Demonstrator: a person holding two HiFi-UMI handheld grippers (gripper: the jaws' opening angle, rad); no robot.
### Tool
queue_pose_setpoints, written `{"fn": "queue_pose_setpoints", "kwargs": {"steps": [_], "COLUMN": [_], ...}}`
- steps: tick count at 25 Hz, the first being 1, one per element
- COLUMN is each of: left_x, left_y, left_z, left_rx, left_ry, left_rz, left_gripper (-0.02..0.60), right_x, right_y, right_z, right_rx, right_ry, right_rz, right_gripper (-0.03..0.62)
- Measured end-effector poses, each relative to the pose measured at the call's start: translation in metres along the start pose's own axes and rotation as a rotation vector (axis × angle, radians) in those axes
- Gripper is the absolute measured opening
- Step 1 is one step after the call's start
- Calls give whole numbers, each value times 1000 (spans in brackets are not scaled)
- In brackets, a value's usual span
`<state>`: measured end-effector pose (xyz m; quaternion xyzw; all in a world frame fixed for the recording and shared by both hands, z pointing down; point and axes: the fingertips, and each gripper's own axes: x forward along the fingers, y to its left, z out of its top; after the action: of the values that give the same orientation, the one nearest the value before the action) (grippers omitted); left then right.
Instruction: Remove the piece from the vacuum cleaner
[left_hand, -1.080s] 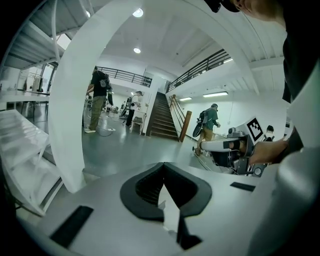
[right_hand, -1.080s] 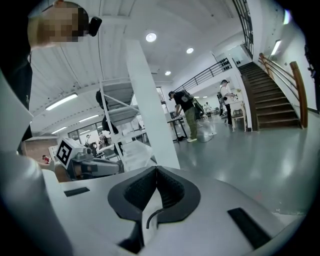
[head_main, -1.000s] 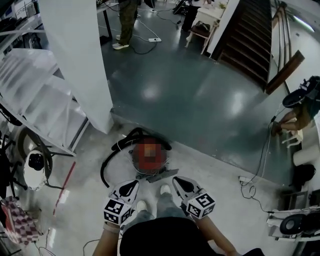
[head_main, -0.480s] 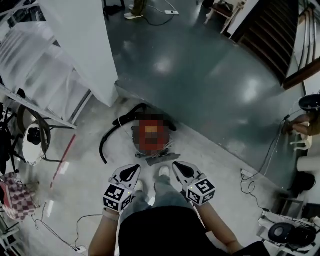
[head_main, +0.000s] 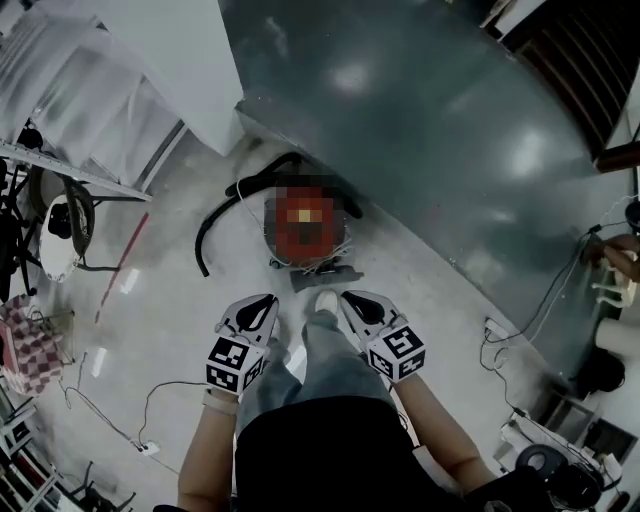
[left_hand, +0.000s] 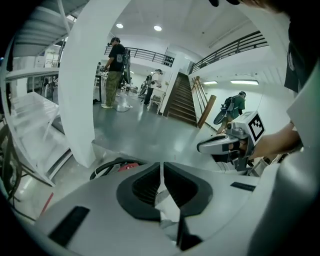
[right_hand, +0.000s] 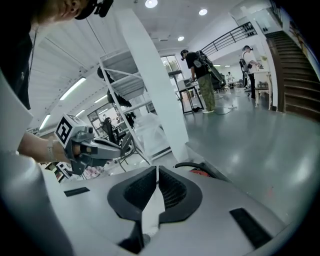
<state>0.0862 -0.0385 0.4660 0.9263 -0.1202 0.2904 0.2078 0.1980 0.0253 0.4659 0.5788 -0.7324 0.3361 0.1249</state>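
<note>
Approach step - nothing grasped yet. The vacuum cleaner (head_main: 306, 252) sits on the floor just ahead of the person's feet, its black hose (head_main: 213, 214) looping off to the left. Left gripper (head_main: 266, 299) and right gripper (head_main: 346, 295) hang near the waist, fingers (left_hand: 142, 186) pressed together, empty. Next - crouch, open up, find the piece.

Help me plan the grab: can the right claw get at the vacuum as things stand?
Probably yes. The right claw, shut, hangs just short of the vacuum with nothing between them; it would likely have to lower and open first.
</note>
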Motion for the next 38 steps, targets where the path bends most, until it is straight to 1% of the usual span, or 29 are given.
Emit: {"fn": "queue_pose_setpoints", "kwargs": {"steps": [3,7,13,15,19,23,25,28,33,38], "left_x": [22,51,96,111,141,171,186,205,240,270], "left_y": [-2,-4,1,4,8,13,18,25,39,57], "left_z": [-14,-29,-63,-77,-111,-144,-159,-180,-212,-244], "left_rx": [-26,-62,-77,-89,-144,-163,-175,-202,-203,-195], "left_ry": [22,44,115,134,164,202,219,240,269,294], "left_rz": [15,32,52,48,30,13,6,-2,-16,-17], "left_gripper": [20,20,20,21,21,26,41,86,100,100], "right_x": [11,23,48,59,82,105,118,136,162,183], "right_y": [-15,-37,-71,-82,-102,-121,-131,-145,-162,-180], "right_z": [-18,-39,-77,-90,-120,-149,-163,-185,-221,-254], "right_rx": [-23,-16,-38,-48,-51,-67,-82,-108,-187,-197], "right_ry": [45,88,174,203,261,319,348,396,467,520], "right_rz": [25,54,83,89,95,101,97,87,90,90], "right_gripper": [29,31,46,49,60,66,67,67,67,67]}}
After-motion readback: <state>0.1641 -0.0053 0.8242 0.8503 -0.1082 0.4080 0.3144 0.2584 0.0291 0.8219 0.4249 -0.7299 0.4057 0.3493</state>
